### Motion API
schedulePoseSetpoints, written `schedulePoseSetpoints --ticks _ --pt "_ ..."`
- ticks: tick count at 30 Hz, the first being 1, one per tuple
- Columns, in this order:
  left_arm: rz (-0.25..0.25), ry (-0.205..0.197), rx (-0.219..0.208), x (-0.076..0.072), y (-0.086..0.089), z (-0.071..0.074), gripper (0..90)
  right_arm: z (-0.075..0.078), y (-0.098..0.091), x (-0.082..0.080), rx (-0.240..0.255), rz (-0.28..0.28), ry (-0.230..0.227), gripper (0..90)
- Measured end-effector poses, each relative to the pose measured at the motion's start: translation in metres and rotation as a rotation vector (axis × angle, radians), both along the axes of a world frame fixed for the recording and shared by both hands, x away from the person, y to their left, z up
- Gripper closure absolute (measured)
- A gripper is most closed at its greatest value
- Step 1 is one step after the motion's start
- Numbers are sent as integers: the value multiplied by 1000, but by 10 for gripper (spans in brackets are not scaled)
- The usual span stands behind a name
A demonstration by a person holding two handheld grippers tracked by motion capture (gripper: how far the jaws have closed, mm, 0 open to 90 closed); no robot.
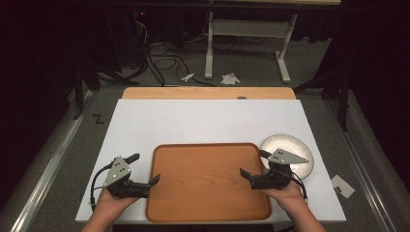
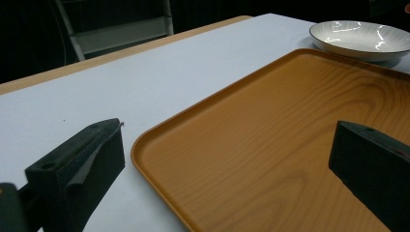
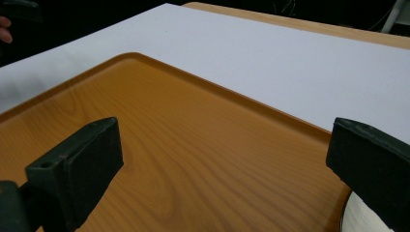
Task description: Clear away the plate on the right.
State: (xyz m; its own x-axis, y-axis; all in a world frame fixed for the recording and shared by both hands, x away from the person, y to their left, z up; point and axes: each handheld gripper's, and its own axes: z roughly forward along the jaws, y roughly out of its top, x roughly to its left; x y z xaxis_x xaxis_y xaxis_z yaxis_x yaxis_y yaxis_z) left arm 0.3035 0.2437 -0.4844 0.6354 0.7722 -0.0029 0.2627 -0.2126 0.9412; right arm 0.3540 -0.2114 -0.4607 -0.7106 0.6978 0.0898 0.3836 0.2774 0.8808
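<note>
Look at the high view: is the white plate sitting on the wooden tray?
No. The plate rests on the white tabletop beside the tray's far right corner, and the tray carries nothing.

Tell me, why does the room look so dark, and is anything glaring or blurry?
High view: light falls on the white table; the surroundings stay dark. Left gripper view: the plate shows bright glare streaks, and the near jaws look soft. Right gripper view: the tray has a mild sheen.

Each black gripper, left and right, is topped by a grey three-cornered plate and trailed by a black cable.
</note>
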Motion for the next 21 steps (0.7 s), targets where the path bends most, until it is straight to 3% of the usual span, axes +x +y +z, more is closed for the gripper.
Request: schedulePoseSetpoints --ticks 10,21 --pt "-13 -5 3 1 -1 0 2 1 -8 2 41 -18 1 0" --pt "-14 -8 -1 0 0 1 3 0 -7 2 31 -12 7 0"
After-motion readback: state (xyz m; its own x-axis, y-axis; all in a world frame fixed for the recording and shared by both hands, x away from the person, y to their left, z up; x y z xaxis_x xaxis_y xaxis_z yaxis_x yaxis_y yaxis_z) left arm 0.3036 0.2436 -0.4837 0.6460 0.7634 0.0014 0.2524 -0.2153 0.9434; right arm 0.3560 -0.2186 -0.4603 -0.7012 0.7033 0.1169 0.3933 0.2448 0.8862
